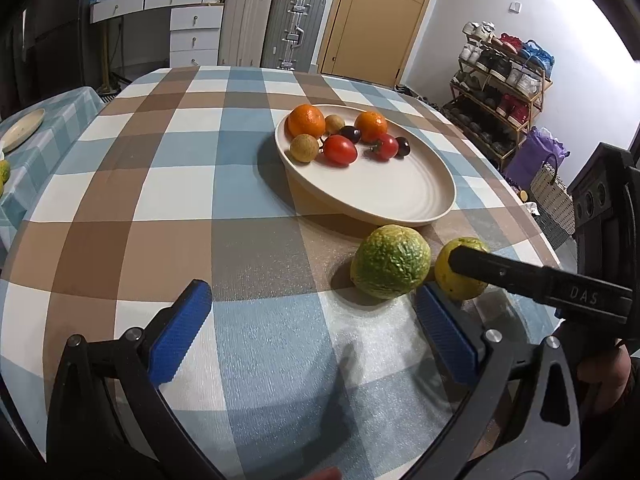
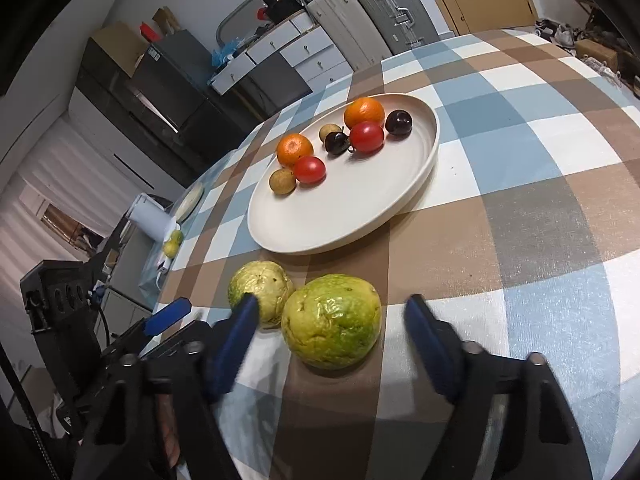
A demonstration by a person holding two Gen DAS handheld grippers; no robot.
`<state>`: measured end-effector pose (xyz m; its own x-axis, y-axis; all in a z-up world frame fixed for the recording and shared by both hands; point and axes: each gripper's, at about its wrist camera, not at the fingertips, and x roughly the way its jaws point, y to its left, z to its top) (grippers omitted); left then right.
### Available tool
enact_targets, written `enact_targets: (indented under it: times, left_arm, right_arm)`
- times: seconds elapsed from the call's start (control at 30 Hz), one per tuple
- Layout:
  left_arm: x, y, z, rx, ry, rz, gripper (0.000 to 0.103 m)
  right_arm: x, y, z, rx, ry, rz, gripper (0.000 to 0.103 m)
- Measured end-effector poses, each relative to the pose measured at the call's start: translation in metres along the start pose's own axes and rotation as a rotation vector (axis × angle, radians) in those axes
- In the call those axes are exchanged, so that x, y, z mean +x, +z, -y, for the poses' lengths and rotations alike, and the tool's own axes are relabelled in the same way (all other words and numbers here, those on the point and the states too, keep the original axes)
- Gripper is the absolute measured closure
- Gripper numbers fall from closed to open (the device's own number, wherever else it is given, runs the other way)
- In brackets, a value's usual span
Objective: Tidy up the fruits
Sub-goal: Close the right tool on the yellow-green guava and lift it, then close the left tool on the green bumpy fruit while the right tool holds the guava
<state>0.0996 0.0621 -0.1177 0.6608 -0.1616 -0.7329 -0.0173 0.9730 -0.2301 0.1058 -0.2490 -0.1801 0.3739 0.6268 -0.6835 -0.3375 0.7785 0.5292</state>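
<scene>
A cream plate [image 1: 392,196] [image 2: 340,216] on the checked tablecloth holds two oranges [image 1: 306,121], two red tomatoes [image 1: 339,150], two dark plums and two small brown fruits. Two green-yellow guavas lie on the cloth in front of the plate, touching each other. My right gripper [image 2: 328,320] is open, its blue fingers either side of the guava nearer it [image 2: 331,322] [image 1: 460,268]. The other guava [image 2: 260,290] [image 1: 391,262] lies to its left. My left gripper [image 1: 312,320] is open and empty, its right finger [image 1: 444,332] close to that guava.
A side table at the left carries a plate [image 1: 22,130] and more green-yellow fruit [image 2: 173,242]. Suitcases [image 1: 294,28], drawers and a door stand behind the table. A shoe rack [image 1: 500,80] stands at the right.
</scene>
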Motion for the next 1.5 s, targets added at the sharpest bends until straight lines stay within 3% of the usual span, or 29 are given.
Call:
enact_targets:
  times: [0.03, 0.33, 0.63, 0.87, 1.03, 1.13, 1.3, 1.5]
  left_arm:
    - [0.000, 0.000, -0.001, 0.000, 0.001, -0.001, 0.001]
    - [0.008, 0.007, -0.003, 0.001, 0.006, -0.009, 0.001]
    - [0.018, 0.013, 0.015, 0.035, -0.040, -0.040, 0.001]
    - [0.038, 0.016, 0.026, 0.027, -0.088, -0.104, 0.001]
    - [0.045, 0.021, 0.027, 0.008, -0.112, -0.108, 0.002]
    - [0.047, 0.024, 0.024, -0.013, -0.129, -0.106, 0.013]
    - [0.050, 0.026, 0.026, -0.004, -0.200, -0.139, 0.053]
    - [0.047, 0.023, 0.031, 0.004, -0.218, -0.138, 0.055]
  right_arm:
    - [0.001, 0.000, 0.000, -0.001, 0.011, -0.006, 0.052]
    - [-0.011, 0.002, 0.012, 0.025, 0.032, 0.053, 0.052]
    - [-0.024, 0.003, 0.017, 0.010, 0.067, 0.089, 0.052]
    - [-0.028, 0.000, 0.024, 0.024, 0.150, 0.113, 0.052]
    - [-0.029, -0.001, 0.027, 0.041, 0.196, 0.117, 0.052]
    - [-0.030, 0.000, 0.029, 0.050, 0.217, 0.120, 0.052]
    - [-0.035, -0.001, 0.032, 0.060, 0.242, 0.139, 0.052]
    - [-0.037, -0.001, 0.031, 0.056, 0.254, 0.146, 0.052]
